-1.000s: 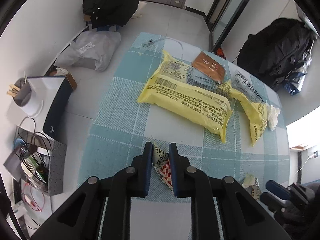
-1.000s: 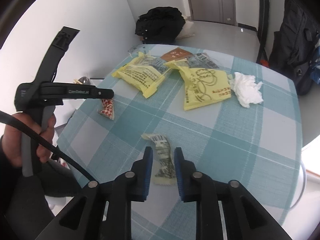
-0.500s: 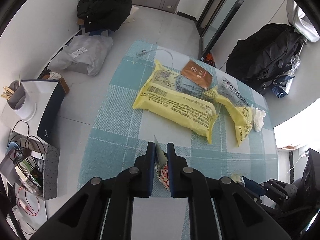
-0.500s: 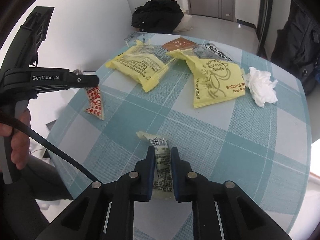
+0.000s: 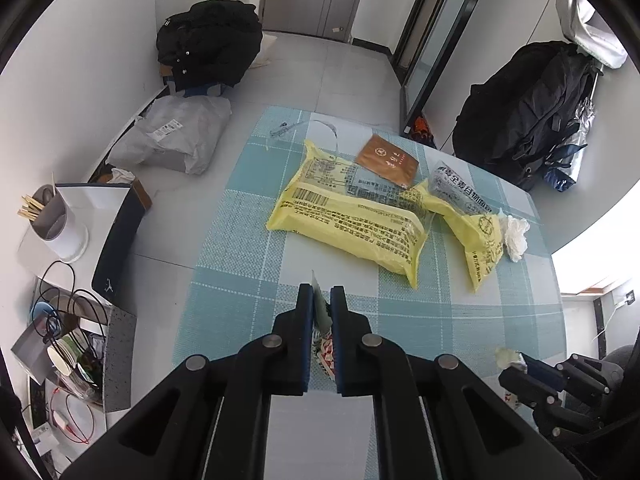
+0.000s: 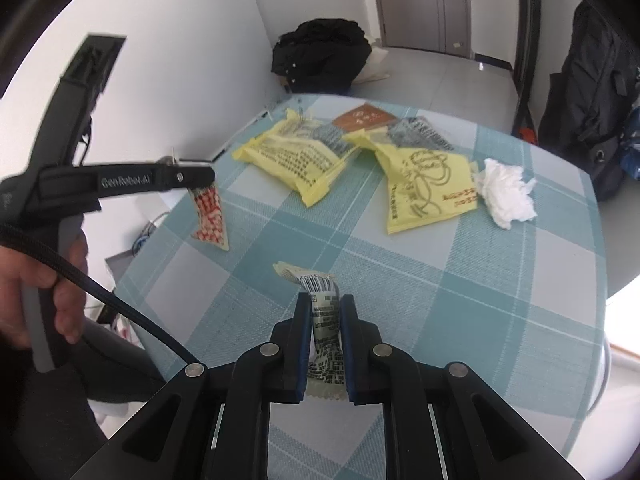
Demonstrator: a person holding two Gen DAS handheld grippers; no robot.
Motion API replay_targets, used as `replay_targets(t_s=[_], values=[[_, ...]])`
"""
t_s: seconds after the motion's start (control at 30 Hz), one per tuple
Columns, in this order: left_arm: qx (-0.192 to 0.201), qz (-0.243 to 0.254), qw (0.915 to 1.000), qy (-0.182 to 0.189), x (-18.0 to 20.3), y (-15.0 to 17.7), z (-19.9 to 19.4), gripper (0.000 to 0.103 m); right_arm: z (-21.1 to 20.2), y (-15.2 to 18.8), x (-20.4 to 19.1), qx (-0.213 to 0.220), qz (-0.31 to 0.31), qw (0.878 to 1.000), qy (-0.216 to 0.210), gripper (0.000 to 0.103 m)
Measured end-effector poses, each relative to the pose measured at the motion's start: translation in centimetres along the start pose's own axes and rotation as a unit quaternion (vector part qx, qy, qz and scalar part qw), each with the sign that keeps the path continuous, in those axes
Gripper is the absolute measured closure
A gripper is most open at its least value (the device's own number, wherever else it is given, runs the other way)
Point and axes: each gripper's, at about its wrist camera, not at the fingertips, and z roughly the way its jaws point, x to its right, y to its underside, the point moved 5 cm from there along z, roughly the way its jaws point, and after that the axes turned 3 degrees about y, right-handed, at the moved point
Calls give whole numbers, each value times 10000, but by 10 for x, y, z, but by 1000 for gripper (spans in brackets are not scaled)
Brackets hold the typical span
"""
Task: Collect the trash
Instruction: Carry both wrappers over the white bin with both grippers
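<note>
- Checked table (image 5: 248, 184): two yellow bags (image 5: 352, 220), tissue (image 6: 506, 192) lying on it.
- Left gripper (image 5: 321, 300): fingers pinching red-checked wrapper (image 6: 208, 216), hanging above table edge.
- Right gripper (image 6: 325, 312): fingers pinching barcode wrapper (image 6: 324, 320).

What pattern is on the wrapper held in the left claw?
The wrapper has a red-and-white checkered pattern; it shows best in the right wrist view, hanging from the left claw.

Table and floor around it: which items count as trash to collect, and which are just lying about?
Job:
red-checked wrapper, in left tongs
barcode wrapper, in right tongs
yellow bags
brown packet
crumpled tissue

Lying about:
black backpack
grey parcel
chopstick holder
</note>
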Motion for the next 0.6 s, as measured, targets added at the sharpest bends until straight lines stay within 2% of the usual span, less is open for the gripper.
replay_targets(t_s=[0.2, 0.27, 0.4, 0.6], values=[[27, 8, 10000, 96, 14, 6, -7, 99, -24, -1, 5, 281, -6, 9996, -10, 91], [88, 143, 9998, 113, 25, 6, -12, 99, -25, 4, 7, 247, -85, 9996, 66, 91], [126, 235, 9994, 200, 42, 5, -21, 99, -26, 9, 22, 187, 186, 9996, 60, 91], [151, 419, 9989, 160, 67, 2, -32, 99, -54, 6, 37, 524, 306, 9981, 94, 92]])
